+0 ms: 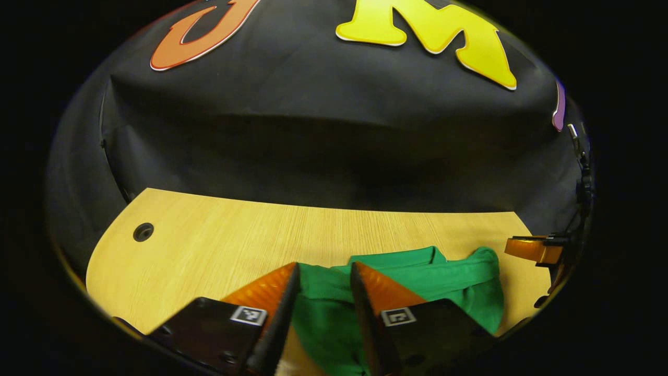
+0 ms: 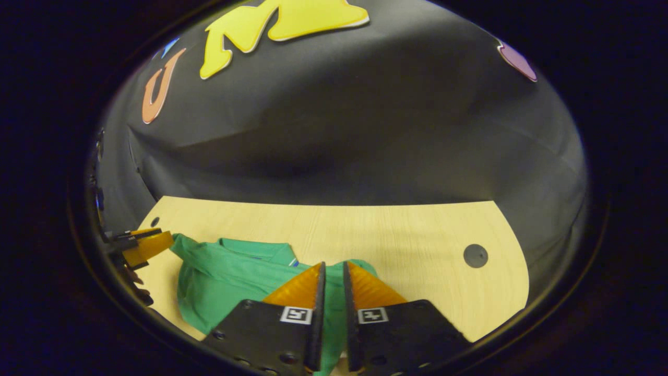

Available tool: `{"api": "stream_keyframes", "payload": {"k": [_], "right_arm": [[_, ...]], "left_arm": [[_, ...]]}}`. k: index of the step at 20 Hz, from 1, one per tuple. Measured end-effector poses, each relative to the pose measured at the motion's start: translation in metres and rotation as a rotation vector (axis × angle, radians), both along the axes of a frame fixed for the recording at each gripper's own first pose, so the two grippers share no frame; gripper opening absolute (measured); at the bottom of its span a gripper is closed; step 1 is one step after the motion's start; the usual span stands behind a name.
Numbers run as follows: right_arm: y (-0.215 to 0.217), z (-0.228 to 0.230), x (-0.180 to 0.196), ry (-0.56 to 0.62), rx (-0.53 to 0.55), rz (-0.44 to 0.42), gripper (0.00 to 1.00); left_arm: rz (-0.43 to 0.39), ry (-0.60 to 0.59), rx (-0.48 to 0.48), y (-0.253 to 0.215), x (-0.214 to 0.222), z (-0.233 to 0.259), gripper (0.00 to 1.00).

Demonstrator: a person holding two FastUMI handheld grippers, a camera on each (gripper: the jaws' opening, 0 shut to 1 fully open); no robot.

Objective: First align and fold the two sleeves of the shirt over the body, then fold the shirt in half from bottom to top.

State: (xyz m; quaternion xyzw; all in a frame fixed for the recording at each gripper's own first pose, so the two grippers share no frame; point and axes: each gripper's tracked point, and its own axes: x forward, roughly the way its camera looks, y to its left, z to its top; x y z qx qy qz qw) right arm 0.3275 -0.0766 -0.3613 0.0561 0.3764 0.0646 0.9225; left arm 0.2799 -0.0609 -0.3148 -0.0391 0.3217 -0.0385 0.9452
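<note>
A green shirt [image 1: 417, 271] lies bunched on the wooden table [image 1: 209, 245], its collar toward the back wall. In the left gripper view my left gripper [image 1: 325, 266] stands open over the shirt's near left part, green cloth showing in the wide gap between its fingers. My right gripper [image 1: 532, 249] shows at the far right, past the shirt's other side. In the right gripper view my right gripper [image 2: 334, 265] is almost closed, with a fold of the shirt [image 2: 229, 271] in the narrow gap. My left gripper [image 2: 146, 245] shows at the shirt's far left edge.
The table [image 2: 417, 235] has a round cable hole near each back corner, one [image 1: 143, 232] on the left and one [image 2: 475, 256] on the right. Black cloth walls close the booth behind and at the sides. Bare wood lies beyond the shirt.
</note>
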Motion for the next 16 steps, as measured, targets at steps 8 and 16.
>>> {"api": "stream_keyframes", "payload": {"k": [8, 16], "right_arm": [[0.006, 0.075, -0.054, -0.119, -0.02, -0.025, 0.97], [0.032, 0.213, -0.165, -0.351, -0.033, -0.038, 0.96]], "left_arm": [[-0.012, -0.108, 0.029, 0.001, -0.044, 0.075, 1.0], [0.018, -0.323, 0.039, 0.025, -0.135, 0.216, 1.0]]}}
